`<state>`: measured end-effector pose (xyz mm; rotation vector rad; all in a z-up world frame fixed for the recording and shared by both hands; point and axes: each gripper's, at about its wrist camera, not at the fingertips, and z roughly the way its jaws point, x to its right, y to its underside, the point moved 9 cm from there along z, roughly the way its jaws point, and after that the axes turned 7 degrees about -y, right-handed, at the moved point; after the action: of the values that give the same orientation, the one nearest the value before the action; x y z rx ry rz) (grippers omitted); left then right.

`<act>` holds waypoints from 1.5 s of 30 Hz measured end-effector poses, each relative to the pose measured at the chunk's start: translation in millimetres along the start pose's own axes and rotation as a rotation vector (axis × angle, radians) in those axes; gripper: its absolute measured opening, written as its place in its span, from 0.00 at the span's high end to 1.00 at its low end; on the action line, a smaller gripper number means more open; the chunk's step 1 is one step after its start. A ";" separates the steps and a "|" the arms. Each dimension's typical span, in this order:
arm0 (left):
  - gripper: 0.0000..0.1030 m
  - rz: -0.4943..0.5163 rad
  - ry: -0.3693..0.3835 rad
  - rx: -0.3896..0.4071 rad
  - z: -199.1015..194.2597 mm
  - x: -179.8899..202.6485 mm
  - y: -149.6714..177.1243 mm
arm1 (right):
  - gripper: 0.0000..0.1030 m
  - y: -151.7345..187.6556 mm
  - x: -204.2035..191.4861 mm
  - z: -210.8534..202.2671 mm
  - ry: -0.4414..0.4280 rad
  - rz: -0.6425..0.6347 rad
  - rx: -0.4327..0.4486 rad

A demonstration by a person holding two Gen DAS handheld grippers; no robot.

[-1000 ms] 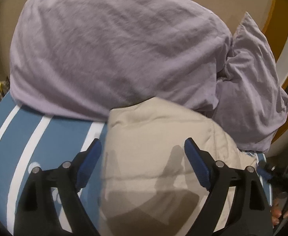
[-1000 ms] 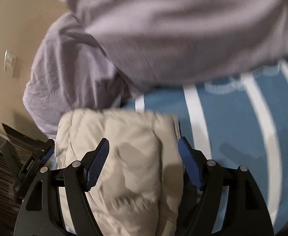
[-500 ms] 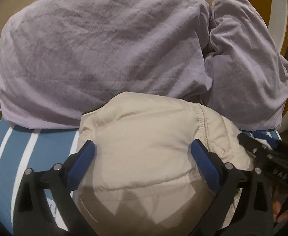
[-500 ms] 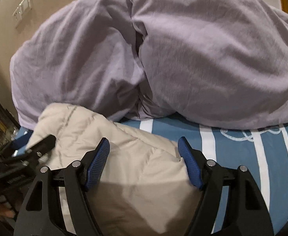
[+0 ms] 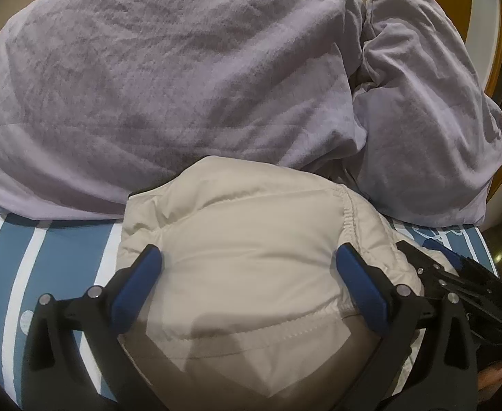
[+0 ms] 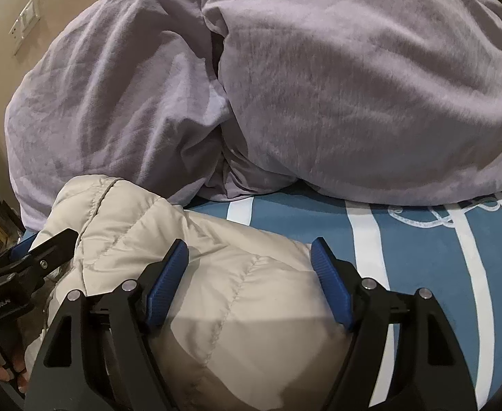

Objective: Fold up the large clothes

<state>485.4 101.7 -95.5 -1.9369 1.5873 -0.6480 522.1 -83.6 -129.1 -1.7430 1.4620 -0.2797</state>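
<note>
A folded beige puffer jacket (image 5: pixel 251 239) lies on the blue, white-striped bed sheet (image 5: pixel 45 250), its far edge against the purple pillows. My left gripper (image 5: pixel 251 284) is open wide above the jacket's near part, its blue pads (image 5: pixel 137 284) straddling the bundle without squeezing it. In the right wrist view the jacket (image 6: pixel 237 294) bulges between the pads of my right gripper (image 6: pixel 249 281), which is shut on it. Each gripper shows in the other's view: the right gripper (image 5: pixel 456 281) at the jacket's right end, the left gripper (image 6: pixel 35 253) at its left end.
Two big purple pillows (image 5: pixel 168 78) (image 5: pixel 432 109) fill the back of the bed against a tan wall. Bare striped sheet (image 6: pixel 439 274) lies right of the jacket. A wall switch plate (image 6: pixel 24 24) is at the upper left. A person's fingers (image 6: pixel 11 373) show at the lower left.
The jacket came down from hanging in the grippers onto the sheet, closer to the pillows. The left jaws spread wider. The right view rolled level; its jaws kept their width.
</note>
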 end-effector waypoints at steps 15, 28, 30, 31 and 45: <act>0.02 0.025 -0.034 0.003 2.7 2.3 -0.1 | 0.21 2.0 0.9 6.9 0.089 -0.035 -0.025; 0.02 0.026 -0.007 -0.016 -91.2 -0.2 52.1 | 0.01 38.9 -9.9 -94.0 0.150 -0.032 -0.079; 0.02 0.017 -0.001 -0.014 -108.7 -2.7 66.0 | 0.01 52.5 -14.9 -106.8 0.160 -0.040 -0.105; 0.02 0.012 0.001 -0.013 -114.3 -3.2 71.3 | 0.01 61.8 -17.3 -113.8 0.173 -0.046 -0.126; 0.02 -0.096 0.013 -0.042 -207.5 -31.0 165.5 | 0.01 147.5 -49.3 -207.3 0.165 -0.091 -0.134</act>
<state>221.7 83.9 -56.3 -2.0539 1.5350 -0.6728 270.8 -128.8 -84.6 -1.9361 1.5505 -0.3891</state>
